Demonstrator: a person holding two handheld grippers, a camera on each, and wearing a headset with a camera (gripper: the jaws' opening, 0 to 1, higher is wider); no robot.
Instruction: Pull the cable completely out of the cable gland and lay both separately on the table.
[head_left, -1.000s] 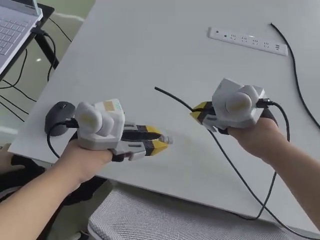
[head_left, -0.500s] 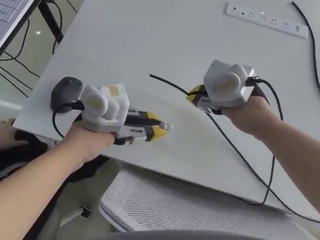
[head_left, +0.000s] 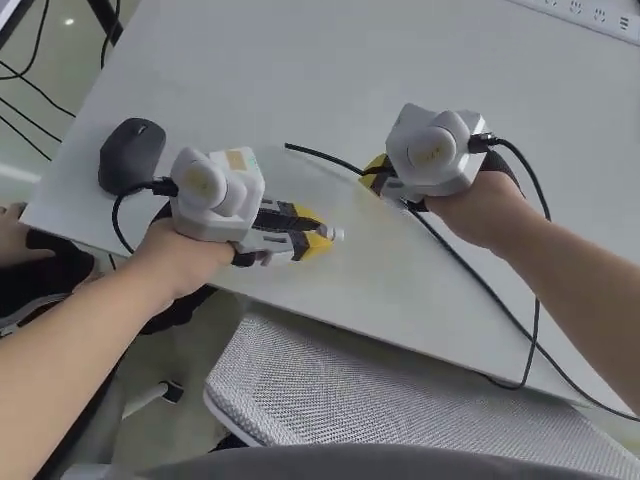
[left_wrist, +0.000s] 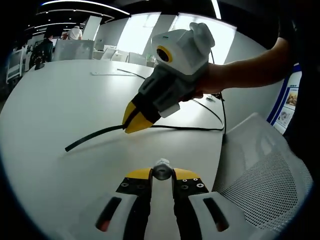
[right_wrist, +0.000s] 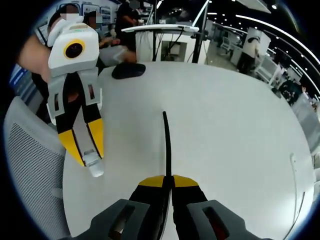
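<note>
My left gripper (left_wrist: 162, 176) pinched the cable gland (left_wrist: 161, 168). My right gripper (right_wrist: 168, 181) was clamped tight on the black cable (right_wrist: 165, 137).

I am in an open-plan office: a computer mouse (head_left: 130, 152) on my white surface (head_left: 300, 70) at left, a mesh chair (head_left: 330, 385) below, ceiling strip lights (right_wrist: 270, 25) upper right.

Matt smooth table (head_left: 300, 60), rubbery black cable (right_wrist: 166, 145) (faint sheen), mesh-cloth chair (head_left: 350, 380).

Bright and even, with soft faint shadows on the white table (head_left: 300, 70). Glare from far windows (left_wrist: 137, 32) and ceiling strips (right_wrist: 265, 25). Heavy fisheye bending at gripper view edges. Mostly sharp.
</note>
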